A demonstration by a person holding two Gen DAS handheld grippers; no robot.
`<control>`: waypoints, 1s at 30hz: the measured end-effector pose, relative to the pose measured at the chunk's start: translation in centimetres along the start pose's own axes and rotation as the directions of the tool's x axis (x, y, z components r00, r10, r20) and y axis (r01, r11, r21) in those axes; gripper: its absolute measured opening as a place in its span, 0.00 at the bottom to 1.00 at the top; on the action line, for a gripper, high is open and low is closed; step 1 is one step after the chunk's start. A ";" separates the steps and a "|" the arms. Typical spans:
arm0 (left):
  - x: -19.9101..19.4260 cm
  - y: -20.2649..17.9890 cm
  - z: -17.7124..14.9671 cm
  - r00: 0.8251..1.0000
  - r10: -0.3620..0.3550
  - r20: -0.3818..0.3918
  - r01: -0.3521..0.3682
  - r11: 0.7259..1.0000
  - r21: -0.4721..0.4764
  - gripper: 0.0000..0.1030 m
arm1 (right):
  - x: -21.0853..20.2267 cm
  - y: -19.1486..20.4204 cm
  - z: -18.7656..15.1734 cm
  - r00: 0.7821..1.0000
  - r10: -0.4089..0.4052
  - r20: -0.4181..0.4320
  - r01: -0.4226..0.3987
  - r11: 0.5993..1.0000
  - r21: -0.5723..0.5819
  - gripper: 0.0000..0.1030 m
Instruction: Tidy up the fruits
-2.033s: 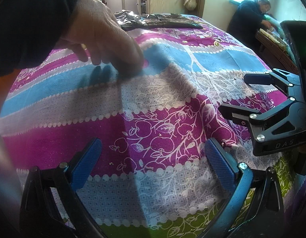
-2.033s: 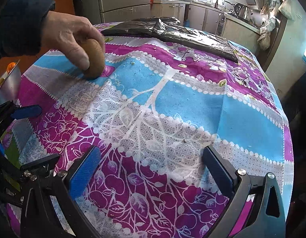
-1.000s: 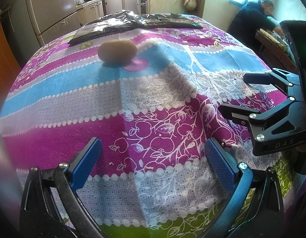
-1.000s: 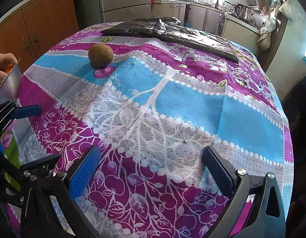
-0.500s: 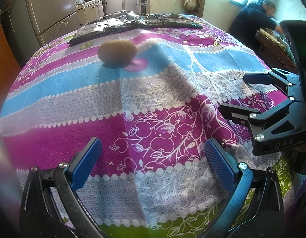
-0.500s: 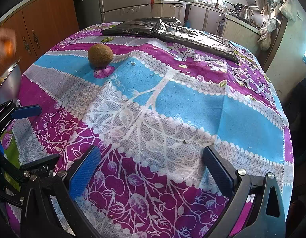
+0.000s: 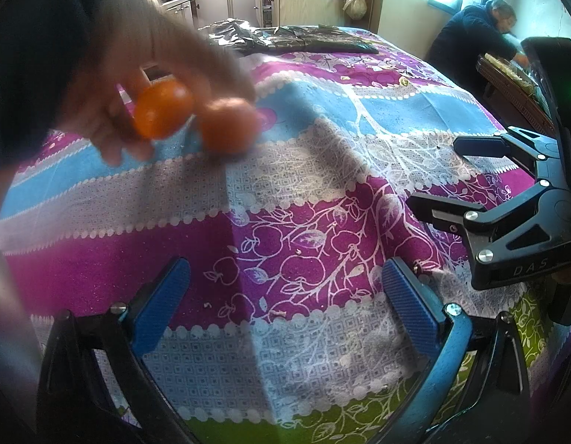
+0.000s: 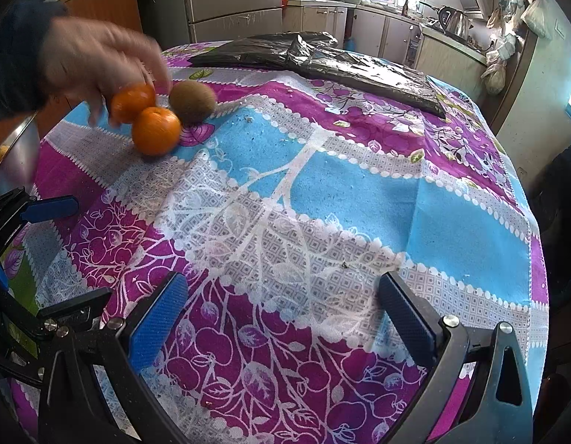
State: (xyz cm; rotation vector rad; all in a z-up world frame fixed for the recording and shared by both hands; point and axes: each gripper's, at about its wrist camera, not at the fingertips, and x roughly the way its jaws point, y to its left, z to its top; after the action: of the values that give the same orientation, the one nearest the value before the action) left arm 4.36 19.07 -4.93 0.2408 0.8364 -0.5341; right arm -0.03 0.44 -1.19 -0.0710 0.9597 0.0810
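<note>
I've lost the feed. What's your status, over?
Left gripper open, right gripper open, both empty. Bare hand setting oranges beside kiwi. Hand blocks approach.

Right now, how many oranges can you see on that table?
2. One orange rests on the cloth beside the kiwi; the other orange is under a person's hand. More may be hidden behind it.
</note>
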 end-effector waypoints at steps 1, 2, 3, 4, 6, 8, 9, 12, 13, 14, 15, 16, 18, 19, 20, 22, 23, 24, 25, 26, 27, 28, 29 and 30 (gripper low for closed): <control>0.0 0.0 0.0 1.000 0.000 0.000 0.000 1.000 0.000 1.00 | 0.0 0.0 0.0 1.000 0.000 0.000 0.000 1.000 0.000 1.00; 0.0 0.0 0.0 1.000 0.000 0.000 0.000 1.000 0.000 1.00 | 0.0 0.0 0.0 1.000 0.001 0.000 -0.001 1.000 0.000 1.00; 0.0 0.0 0.0 1.000 0.000 0.000 0.000 1.000 0.000 1.00 | 0.0 0.0 0.0 1.000 0.001 0.000 -0.001 1.000 0.000 1.00; 0.0 0.0 0.0 1.000 0.000 0.000 0.000 1.000 0.000 1.00 | 0.0 0.0 0.0 1.000 0.001 0.000 -0.001 1.000 0.000 1.00; 0.0 0.0 0.0 1.000 0.000 0.000 0.000 1.000 0.000 1.00 | 0.0 0.0 0.0 1.000 0.000 0.000 0.000 1.000 0.000 1.00; 0.0 0.0 0.0 1.000 0.000 0.000 0.000 1.000 0.000 1.00 | 0.0 0.0 0.0 1.000 0.000 0.000 0.000 1.000 0.000 1.00; 0.0 0.0 0.0 1.000 0.000 0.000 0.000 1.000 0.000 1.00 | 0.0 0.0 0.0 1.000 0.000 0.000 0.000 1.000 0.000 1.00; 0.0 0.0 0.0 1.000 0.000 0.000 0.000 1.000 0.000 1.00 | -0.1 0.0 0.0 1.000 0.001 0.000 -0.001 1.000 -0.001 1.00; 0.0 0.0 0.0 1.000 0.000 0.000 0.000 1.000 0.000 1.00 | 0.0 0.0 0.0 1.000 0.002 0.000 -0.002 1.000 -0.002 1.00; 0.0 0.0 0.0 1.000 0.000 0.000 0.000 1.000 0.000 1.00 | 0.1 -0.1 0.1 1.000 0.002 0.000 -0.002 1.000 -0.003 1.00; 0.0 0.0 0.0 1.000 0.000 0.000 0.000 1.000 0.000 1.00 | 0.1 0.0 0.1 1.000 0.002 0.000 -0.002 1.000 -0.003 1.00; 0.0 0.0 0.0 1.000 0.000 0.001 0.000 1.000 0.000 1.00 | 0.1 0.0 0.2 1.000 0.002 0.000 -0.002 1.000 -0.003 1.00; 0.0 0.0 0.0 1.000 0.000 0.001 0.000 1.000 -0.001 1.00 | 0.1 0.0 0.2 1.000 0.001 0.000 -0.001 1.000 -0.003 1.00; 0.0 0.0 0.0 1.000 0.000 0.001 0.000 1.000 -0.001 1.00 | 0.1 0.0 0.2 1.000 0.001 0.000 -0.001 1.000 -0.003 1.00; 0.0 0.0 0.0 1.000 0.000 0.001 0.000 1.000 -0.001 1.00 | 0.1 0.0 0.2 1.000 0.002 0.000 -0.002 1.000 -0.003 1.00; 0.0 0.0 0.0 1.000 0.000 0.001 0.000 1.000 -0.001 1.00 | 0.1 0.0 0.1 1.000 0.001 0.000 -0.001 1.000 -0.003 1.00; 0.0 0.0 0.0 1.000 0.000 0.001 0.000 1.000 -0.001 1.00 | 0.1 0.0 0.1 1.000 0.001 0.000 -0.001 1.000 -0.003 1.00; 0.0 0.0 0.0 1.000 0.000 0.001 0.000 1.000 0.000 1.00 | 0.2 0.0 0.2 1.000 0.001 0.000 -0.001 1.000 -0.003 1.00; 0.0 0.0 0.0 1.000 0.000 0.001 0.000 1.000 -0.001 1.00 | 0.1 0.0 0.2 1.000 0.002 0.000 -0.002 1.000 -0.003 1.00; 0.0 0.0 0.0 1.000 0.000 0.001 0.000 1.000 -0.001 1.00 | 0.1 0.0 0.2 1.000 0.002 0.000 -0.002 1.000 -0.003 1.00; 0.0 -0.1 0.0 1.000 0.000 0.001 0.000 1.000 -0.001 1.00 | 0.1 0.1 0.1 1.000 0.002 0.000 -0.002 1.000 -0.003 1.00; 0.0 0.0 0.0 1.000 0.000 0.001 0.000 1.000 -0.001 1.00 | 0.1 0.0 0.2 1.000 0.002 0.000 -0.002 1.000 -0.003 1.00; 0.0 0.0 0.0 1.000 0.001 0.001 -0.001 1.000 -0.001 1.00 | 0.1 0.0 0.1 1.000 0.002 0.000 -0.002 1.000 -0.003 1.00; 0.0 0.0 0.0 1.000 0.000 0.001 0.000 1.000 -0.001 1.00 | 0.1 0.0 0.1 1.000 0.002 0.000 -0.002 1.000 -0.003 1.00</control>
State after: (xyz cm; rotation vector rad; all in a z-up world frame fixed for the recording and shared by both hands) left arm 4.33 19.05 -4.94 0.2398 0.8356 -0.5334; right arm 0.16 0.49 -1.21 -0.0728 0.9595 0.0841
